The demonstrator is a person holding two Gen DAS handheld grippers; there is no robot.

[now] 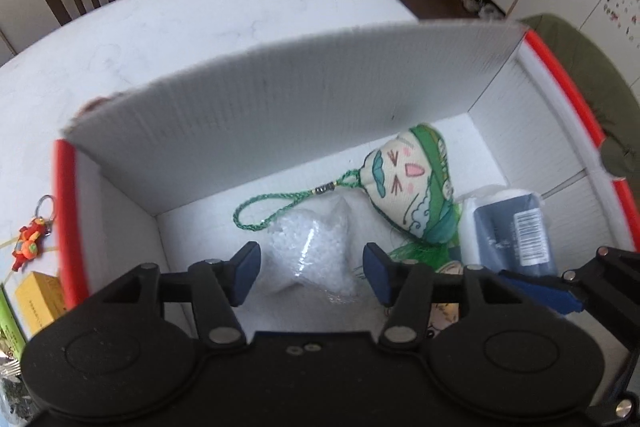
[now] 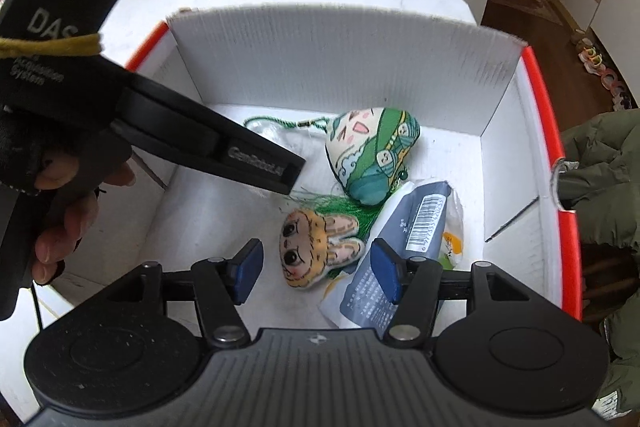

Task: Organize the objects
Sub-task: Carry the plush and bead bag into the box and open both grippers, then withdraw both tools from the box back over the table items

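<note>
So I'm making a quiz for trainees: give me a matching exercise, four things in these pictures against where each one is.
Things:
1. green-hooded doll
2. bunny doll
3. red keychain figure
4. dark barcode packet

Places:
A. on the table, outside the box
B. in the box, nearest the back wall
C. in the box, by the right wall
D. in the box, between the right hand-held gripper's open fingers

Pairs: 1-B, 2-D, 3-A, 4-C

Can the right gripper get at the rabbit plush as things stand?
Probably yes. The right gripper is open above the rabbit plush, which lies uncovered in the box; the blue packet beside it hardly blocks it.
</note>
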